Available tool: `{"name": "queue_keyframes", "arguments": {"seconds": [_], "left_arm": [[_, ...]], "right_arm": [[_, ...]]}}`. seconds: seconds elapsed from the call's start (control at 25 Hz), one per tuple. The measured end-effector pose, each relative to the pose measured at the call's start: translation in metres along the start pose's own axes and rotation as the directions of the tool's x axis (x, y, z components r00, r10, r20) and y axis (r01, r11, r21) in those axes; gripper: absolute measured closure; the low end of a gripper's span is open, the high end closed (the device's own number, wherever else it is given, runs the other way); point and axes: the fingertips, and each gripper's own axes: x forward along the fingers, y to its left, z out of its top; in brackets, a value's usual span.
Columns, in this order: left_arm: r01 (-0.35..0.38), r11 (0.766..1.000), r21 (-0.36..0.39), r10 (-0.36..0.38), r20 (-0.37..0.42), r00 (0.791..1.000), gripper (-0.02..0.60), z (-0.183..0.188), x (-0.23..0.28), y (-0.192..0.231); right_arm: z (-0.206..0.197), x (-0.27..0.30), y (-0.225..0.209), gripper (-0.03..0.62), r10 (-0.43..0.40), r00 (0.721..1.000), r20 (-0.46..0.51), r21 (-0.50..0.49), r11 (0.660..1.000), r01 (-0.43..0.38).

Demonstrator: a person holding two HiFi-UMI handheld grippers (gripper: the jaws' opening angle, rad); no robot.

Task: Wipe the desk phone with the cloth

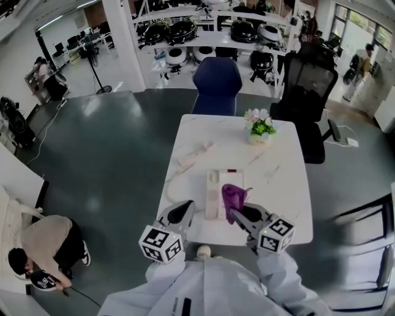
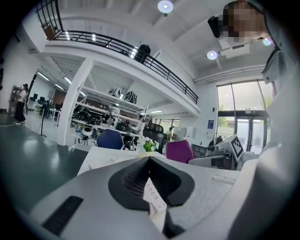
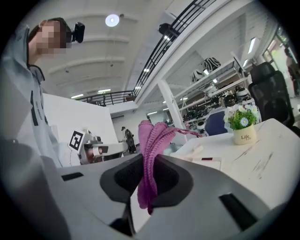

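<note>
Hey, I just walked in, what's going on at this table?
A person in a white top is at the white table with a gripper in each hand. The right gripper is clamped on a purple knitted cloth, held over the near right part of the white desk phone. Whether the cloth touches the phone isn't clear. The left gripper hangs beside the phone with its jaws together and nothing in them.

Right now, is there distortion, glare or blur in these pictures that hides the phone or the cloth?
Head view: fisheye bends the room's edges, yet the phone and cloth are sharp and evenly lit. Left gripper view: dark round border, glaring ceiling lamp, phone not seen. Right gripper view: same border, cloth sharp.
</note>
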Motion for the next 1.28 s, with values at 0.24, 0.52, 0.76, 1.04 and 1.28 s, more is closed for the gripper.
{"name": "queue_keyframes", "arguments": {"seconds": [0.24, 0.52, 0.76, 1.04, 1.28], "left_arm": [[-0.031, 0.999, 0.024, 0.029, 0.051, 0.998, 0.583, 0.023, -0.002, 0.012], [-0.080, 0.996, 0.039, 0.076, 0.105, 0.992, 0.583, 0.044, -0.004, 0.027], [-0.118, 0.992, 0.050, 0.110, 0.135, 0.985, 0.584, 0.056, -0.001, 0.036], [-0.129, 0.990, 0.052, 0.121, 0.134, 0.984, 0.584, 0.056, 0.009, 0.040], [-0.135, 0.990, 0.050, 0.127, 0.132, 0.983, 0.584, 0.055, 0.012, 0.039]], "right_arm": [[0.030, -0.007, -0.017, 0.555, -0.059, 0.990, 0.125, -0.007, 0.998, 0.061], [0.059, -0.021, -0.036, 0.554, -0.154, 0.961, 0.228, -0.028, 0.986, 0.165], [0.069, -0.030, -0.053, 0.556, -0.208, 0.945, 0.254, -0.022, 0.975, 0.221], [0.072, -0.031, -0.067, 0.556, -0.231, 0.938, 0.260, -0.028, 0.969, 0.246], [0.073, -0.032, -0.072, 0.556, -0.246, 0.934, 0.258, -0.039, 0.964, 0.264]]}}
